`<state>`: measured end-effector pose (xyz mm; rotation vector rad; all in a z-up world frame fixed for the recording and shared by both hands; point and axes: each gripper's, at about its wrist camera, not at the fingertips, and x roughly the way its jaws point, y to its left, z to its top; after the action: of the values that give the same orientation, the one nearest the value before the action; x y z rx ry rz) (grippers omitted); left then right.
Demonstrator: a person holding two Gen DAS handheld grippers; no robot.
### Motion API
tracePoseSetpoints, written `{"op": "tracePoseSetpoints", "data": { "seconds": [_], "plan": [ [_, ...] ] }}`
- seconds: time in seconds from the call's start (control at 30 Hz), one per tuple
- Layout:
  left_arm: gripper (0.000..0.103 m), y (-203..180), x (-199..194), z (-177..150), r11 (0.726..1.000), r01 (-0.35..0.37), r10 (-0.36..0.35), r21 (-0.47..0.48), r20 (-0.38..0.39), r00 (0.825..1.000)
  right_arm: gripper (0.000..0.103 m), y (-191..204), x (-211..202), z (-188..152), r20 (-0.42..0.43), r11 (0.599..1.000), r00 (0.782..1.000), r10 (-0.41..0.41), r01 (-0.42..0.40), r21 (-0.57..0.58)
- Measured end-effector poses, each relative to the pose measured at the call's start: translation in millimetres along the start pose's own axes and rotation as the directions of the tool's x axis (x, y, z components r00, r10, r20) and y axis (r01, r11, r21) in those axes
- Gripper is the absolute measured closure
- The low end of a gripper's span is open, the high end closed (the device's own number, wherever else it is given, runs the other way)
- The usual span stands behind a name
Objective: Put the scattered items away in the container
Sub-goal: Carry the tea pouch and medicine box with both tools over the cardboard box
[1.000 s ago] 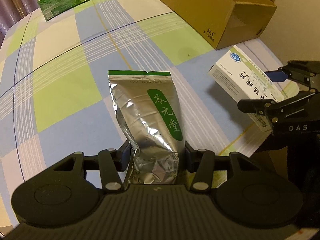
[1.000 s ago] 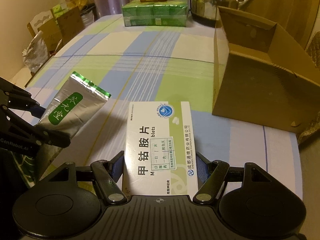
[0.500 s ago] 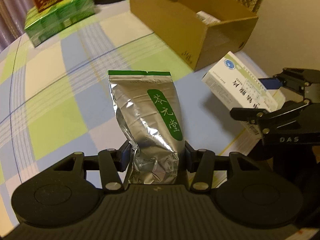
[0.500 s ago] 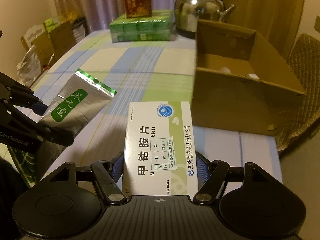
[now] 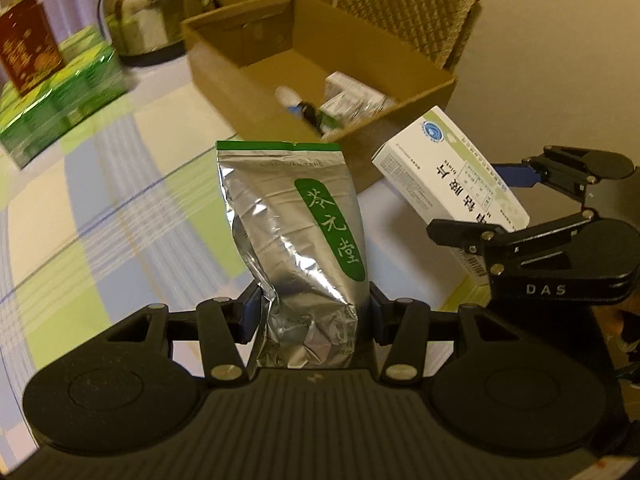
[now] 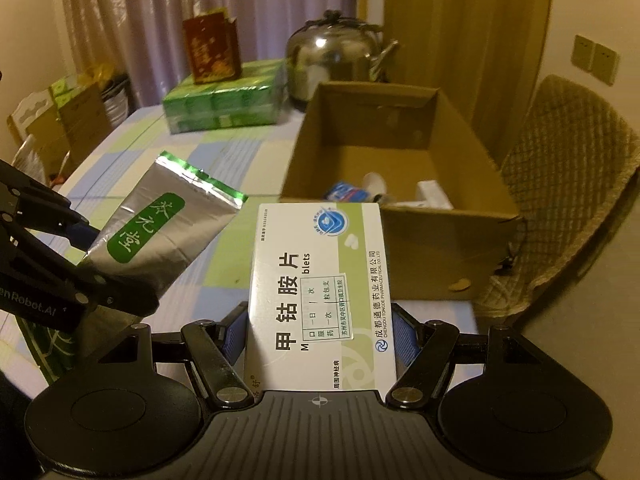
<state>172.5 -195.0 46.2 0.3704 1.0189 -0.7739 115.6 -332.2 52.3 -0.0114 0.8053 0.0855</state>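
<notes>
Far to the left of the left hand-held gripper [image 5: 312, 314], at the back of the desk [image 5: 120, 216], a red box [image 5: 28, 42] stands on a stack of green packs [image 5: 60, 108], with a steel kettle [image 5: 152, 16] just to their right. The desk wears a checked cloth of green, blue and cream.

The left hand-held gripper is closed on the lower part of a silver pouch [image 5: 296, 232] with a green label; its blue-padded fingers [image 5: 251, 312] press the crumpled foil from both sides, and the pouch stands upright ahead of it, raised off the desk. In the right wrist view the same pouch [image 6: 160, 236] slants up and to the right out of the left hand-held gripper [image 6: 86, 270], to the left of the right one.

Ahead of the pouch and slightly right sits the open cardboard box [image 5: 224, 72], the container. Several small items lie inside it, blurred in the left wrist view; the right wrist view shows a small blue packet [image 6: 344, 192] and some white things on the floor of the cardboard box [image 6: 440, 240].

The right hand-held gripper [image 6: 318, 336] is closed on a white medicine carton [image 6: 320, 292] with a green band and black lettering, fingers [image 6: 404, 336] against its two long sides. The carton's far end reaches to the box's near wall, at about rim height. From the left wrist camera, the medicine carton [image 5: 448, 168] and the right hand-held gripper [image 5: 516, 204] are to the right of the pouch, just beside the box's near corner.

To the right of the box stands a chair with a woven cover [image 6: 568, 184].
</notes>
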Motion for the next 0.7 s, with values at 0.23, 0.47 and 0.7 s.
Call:
{"op": "tracePoseSetpoints", "data": {
  "seconds": [0.23, 0.47, 0.7],
  "plan": [
    [0.057, -17.6, 0.2, 39.4, 0.999, 0.021, -0.022, 0.032, 0.031, 0.999, 0.035, -21.7, -3.2, 16.3, 0.025, 0.999, 0.999, -0.026, 0.025, 0.027],
    [0.056, -25.3, 4.0, 70.9, 0.999, 0.039, -0.041, 0.031, 0.048, 0.998, 0.035, -39.3, -4.6, 34.3, 0.056, 0.998, 0.997, -0.047, 0.045, 0.033],
    [0.056, -21.1, 9.7, 96.0, 0.999, 0.038, -0.038, 0.015, 0.058, 0.998, 0.035, -59.9, -0.3, 53.9, 0.082, 0.996, 0.993, -0.081, 0.078, 0.034]
  ]
}}
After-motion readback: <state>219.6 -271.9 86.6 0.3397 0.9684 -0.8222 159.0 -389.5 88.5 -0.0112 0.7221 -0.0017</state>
